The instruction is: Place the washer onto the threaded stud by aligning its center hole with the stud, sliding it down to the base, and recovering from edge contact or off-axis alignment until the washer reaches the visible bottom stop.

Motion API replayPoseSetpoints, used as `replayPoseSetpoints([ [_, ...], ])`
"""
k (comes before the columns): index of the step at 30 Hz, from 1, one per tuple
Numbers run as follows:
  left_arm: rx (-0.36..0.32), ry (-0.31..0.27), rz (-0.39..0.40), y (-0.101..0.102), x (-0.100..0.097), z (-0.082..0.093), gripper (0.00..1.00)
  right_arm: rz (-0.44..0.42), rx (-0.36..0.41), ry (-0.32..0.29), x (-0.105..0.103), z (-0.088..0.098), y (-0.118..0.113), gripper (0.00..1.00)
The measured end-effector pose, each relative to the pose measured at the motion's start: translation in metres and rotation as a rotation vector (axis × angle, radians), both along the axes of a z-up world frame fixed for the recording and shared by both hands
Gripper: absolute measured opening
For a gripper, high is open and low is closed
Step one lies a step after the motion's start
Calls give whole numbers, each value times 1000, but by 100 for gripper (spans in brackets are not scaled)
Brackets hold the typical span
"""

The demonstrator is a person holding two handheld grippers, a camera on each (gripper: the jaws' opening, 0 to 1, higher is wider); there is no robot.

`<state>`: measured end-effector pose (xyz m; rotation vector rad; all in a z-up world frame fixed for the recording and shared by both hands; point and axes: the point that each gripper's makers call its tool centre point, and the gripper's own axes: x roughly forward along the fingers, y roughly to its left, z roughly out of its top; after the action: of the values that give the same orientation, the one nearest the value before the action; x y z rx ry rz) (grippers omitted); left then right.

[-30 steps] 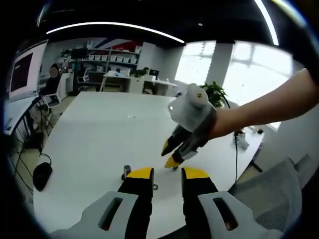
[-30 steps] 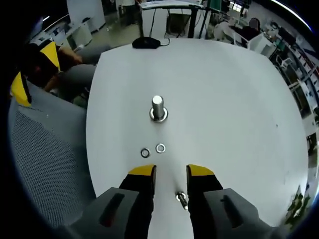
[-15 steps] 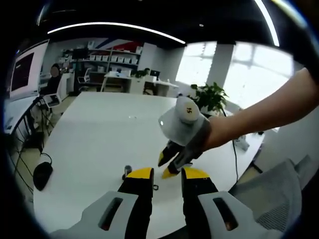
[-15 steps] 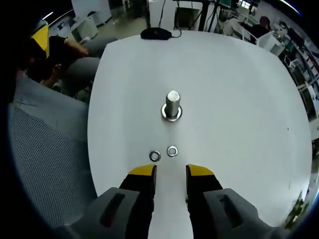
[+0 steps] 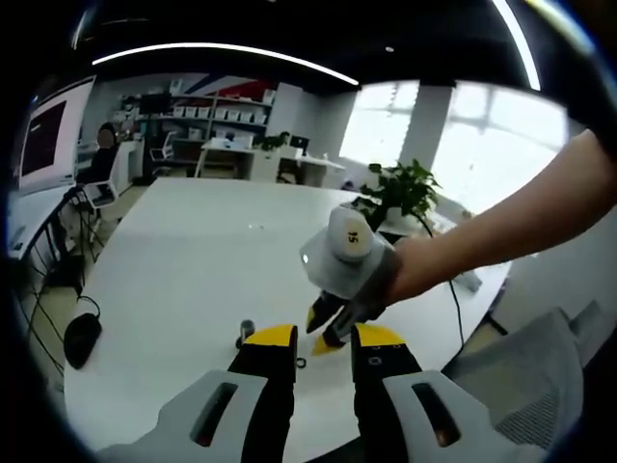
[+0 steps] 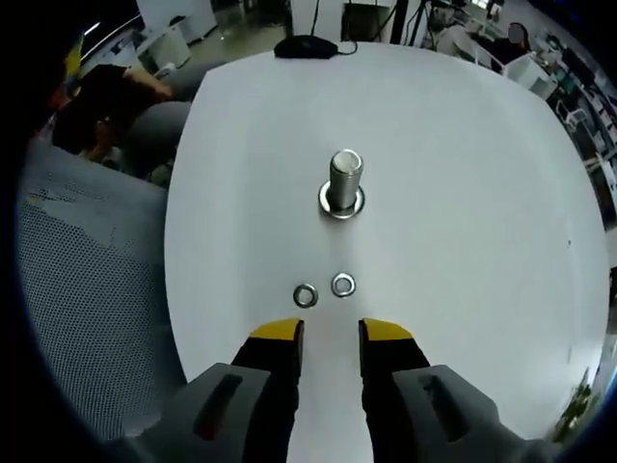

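Right gripper (image 6: 328,331) hovers over the white worktop (image 6: 463,193), fingers slightly parted, holding nothing. Two washers (image 6: 306,295) lie flat just beyond the fingertips, side by side and apart. Threaded stud (image 6: 344,177) stands upright farther on; there looks to be a washer or flange at its base, cannot tell which.

Left gripper (image 5: 323,337): fingers narrowly apart, empty.

Risk (judgement): washers lie flat and thin; fingers may skid off the edge, or nudge the neighbour.

The left gripper view shows the right gripper (image 5: 324,333) from outside, descending nose-down; the right gripper view alone gives washer-to-stud layout.
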<state>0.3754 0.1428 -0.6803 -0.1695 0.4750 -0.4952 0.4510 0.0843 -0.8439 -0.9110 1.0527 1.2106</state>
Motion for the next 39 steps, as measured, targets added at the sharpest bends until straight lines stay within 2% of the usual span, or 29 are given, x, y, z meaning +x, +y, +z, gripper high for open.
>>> replayPoseSetpoints([
  [19,-4,4,3,1,0,-1,20,2,-24,32,-8,-17,4,25],
  [25,-7,5,6,1,0,-1,20,17,-14,43,-14,-24,12,25],
  [27,-8,7,8,2,0,-1,20,30,-13,42,-16,-26,15,24],
  [28,-8,7,10,3,0,-1,20,56,-4,20,-14,-25,19,24],
  [32,-10,8,12,3,1,-1,20,60,-6,21,-16,-25,22,23],
  [35,-6,9,11,3,0,-2,20,126,-20,-14,-16,-25,21,22],
  [39,-10,9,20,5,1,-1,20,163,-11,-17,-22,-25,23,16],
])
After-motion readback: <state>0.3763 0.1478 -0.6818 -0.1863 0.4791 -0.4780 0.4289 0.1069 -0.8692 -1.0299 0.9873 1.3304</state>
